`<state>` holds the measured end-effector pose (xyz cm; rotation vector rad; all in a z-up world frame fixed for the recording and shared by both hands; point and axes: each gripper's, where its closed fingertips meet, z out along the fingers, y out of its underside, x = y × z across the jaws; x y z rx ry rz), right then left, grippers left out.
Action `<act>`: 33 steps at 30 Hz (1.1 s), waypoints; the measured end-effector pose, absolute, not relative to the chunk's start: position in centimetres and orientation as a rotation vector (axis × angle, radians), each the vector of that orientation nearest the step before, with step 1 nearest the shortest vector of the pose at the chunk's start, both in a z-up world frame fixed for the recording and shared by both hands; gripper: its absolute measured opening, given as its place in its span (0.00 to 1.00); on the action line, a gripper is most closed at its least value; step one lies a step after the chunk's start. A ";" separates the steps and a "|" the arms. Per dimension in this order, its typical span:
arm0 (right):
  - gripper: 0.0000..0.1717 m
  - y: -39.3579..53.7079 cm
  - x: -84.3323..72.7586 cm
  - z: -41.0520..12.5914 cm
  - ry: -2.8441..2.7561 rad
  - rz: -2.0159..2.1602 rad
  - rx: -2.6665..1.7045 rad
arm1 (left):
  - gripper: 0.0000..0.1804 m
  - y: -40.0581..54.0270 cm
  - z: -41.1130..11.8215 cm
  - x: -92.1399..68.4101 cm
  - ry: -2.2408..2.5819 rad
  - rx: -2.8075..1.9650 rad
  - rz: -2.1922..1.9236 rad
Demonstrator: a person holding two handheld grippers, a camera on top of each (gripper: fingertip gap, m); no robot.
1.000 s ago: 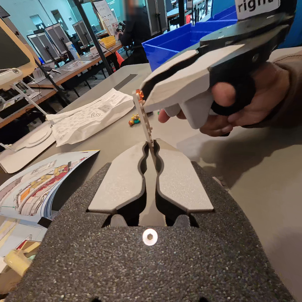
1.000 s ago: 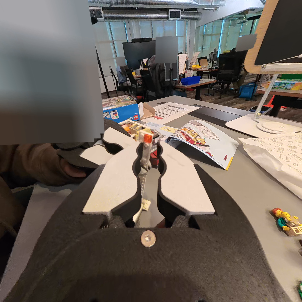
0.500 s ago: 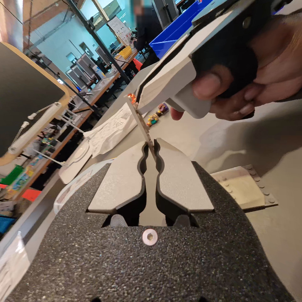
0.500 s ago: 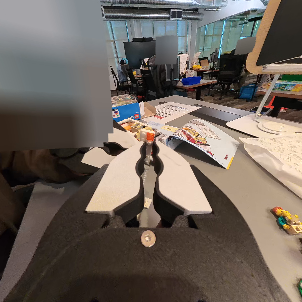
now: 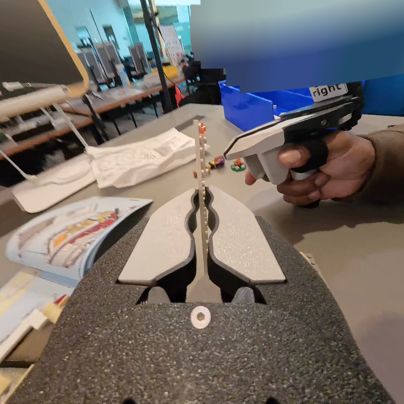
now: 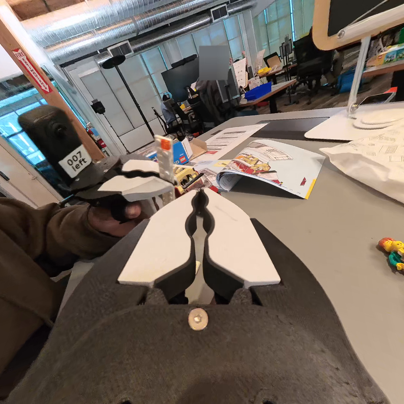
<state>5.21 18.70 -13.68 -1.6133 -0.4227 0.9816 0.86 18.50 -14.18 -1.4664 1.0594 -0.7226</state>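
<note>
My left gripper (image 5: 202, 190) is shut on a long thin grey studded plate (image 5: 200, 157). The plate stands upright and carries a small orange piece (image 5: 203, 129) at its top end. The plate also shows in the right wrist view (image 6: 164, 161), held in the left gripper (image 6: 161, 178). My right gripper (image 6: 201, 192) is shut with nothing between its pads. It hovers just to the right of the plate, apart from it. In the left wrist view the right gripper (image 5: 227, 154) shows with its tips together, a hand around its handle.
An open instruction booklet (image 6: 262, 166) lies on the grey table (image 6: 306, 229). A white paper bag (image 5: 135, 157), small toy figures (image 5: 216, 162) (image 6: 393, 251), a blue bin (image 5: 247, 109), a blue box (image 6: 179, 153), a partly built model (image 6: 188, 177) and a lamp base (image 6: 349, 129) stand around. About 5 centimeters separates my left fingertips from my right.
The right gripper's pads closed about the orange-tipped end of the plate, then came off it and shut on air, moving back to the right. The left gripper kept the plate and turned it upright.
</note>
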 end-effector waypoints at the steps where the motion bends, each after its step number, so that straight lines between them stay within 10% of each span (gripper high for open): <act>1: 0.00 18.6 4.9 -13.6 -0.445 0.963 -1.604 | 0.03 18.5 -14.6 1.0 1.071 -1.488 -0.734; 33: 0.04 16.5 3.6 -11.8 -0.581 0.993 -1.471 | 0.02 16.8 -15.9 2.0 1.299 -1.319 -0.504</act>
